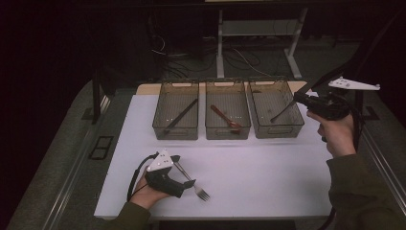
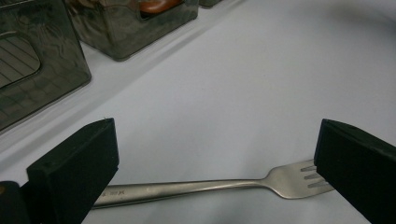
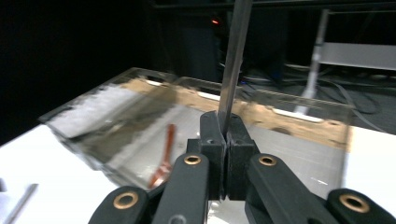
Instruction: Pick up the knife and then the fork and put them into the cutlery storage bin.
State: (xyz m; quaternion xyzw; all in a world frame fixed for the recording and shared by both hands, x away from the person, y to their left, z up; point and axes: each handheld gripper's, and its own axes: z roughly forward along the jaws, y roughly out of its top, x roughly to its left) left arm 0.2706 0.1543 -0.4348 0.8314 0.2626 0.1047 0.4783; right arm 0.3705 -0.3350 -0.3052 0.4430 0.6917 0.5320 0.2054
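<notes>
Left gripper (image 2: 217, 158): jaws are being held wide apart, low in the left gripper view, gripping nothing.
Fork (image 2: 205, 185): one, is lying flat on the white table (image 1: 268, 177) between those jaws, untouched, tines toward the right jaw.
Right gripper (image 3: 223, 140): jaws are being pressed together on one thin metal utensil (image 3: 233, 60), over the right bin (image 1: 276, 115), upper right of the high view.
Bins: three, standing in a row.
Contents: one dark utensil (image 1: 181, 116) in the left bin (image 1: 175, 116), one red utensil (image 1: 225, 117) in the middle bin (image 1: 227, 115).

left gripper (image 1: 184, 168) gaping — right gripper (image 1: 298, 99) clamped, raised
</notes>
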